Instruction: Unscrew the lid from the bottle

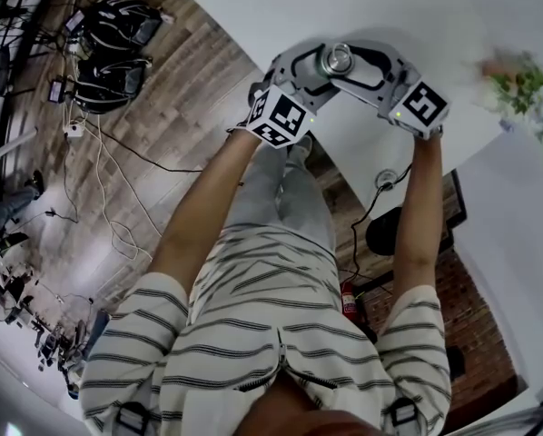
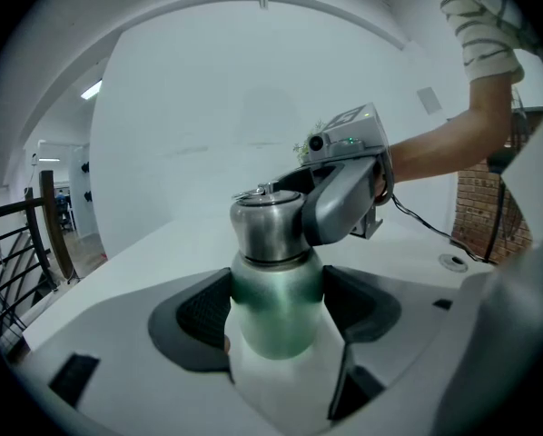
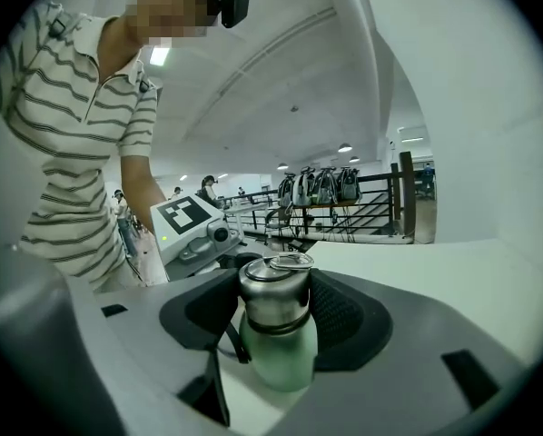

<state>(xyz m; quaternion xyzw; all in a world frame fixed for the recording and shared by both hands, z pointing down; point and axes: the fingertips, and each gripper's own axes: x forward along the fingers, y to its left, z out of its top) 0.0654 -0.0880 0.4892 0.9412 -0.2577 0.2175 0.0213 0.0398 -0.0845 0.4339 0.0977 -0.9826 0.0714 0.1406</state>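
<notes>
A green bottle (image 2: 276, 321) with a steel lid (image 2: 268, 225) stands upright on the white table (image 1: 253, 7). My left gripper (image 2: 278, 309) is shut on the green body, a dark pad pressing each side. My right gripper (image 3: 276, 309) comes from the opposite side, and its black pads clamp the steel lid (image 3: 273, 300) above the green body (image 3: 279, 360). In the head view both grippers meet at the bottle (image 1: 339, 59), the left gripper (image 1: 329, 64) from the left and the right gripper (image 1: 349, 63) from the right. A ring handle lies flat on the lid.
A potted plant (image 1: 522, 84) stands blurred at the table's right. A cable hole (image 1: 386, 180) sits near the table's edge. Below the table lie wooden floor, bags (image 1: 117, 25) and loose cables. A red fire extinguisher (image 1: 348, 298) stands by a brick wall.
</notes>
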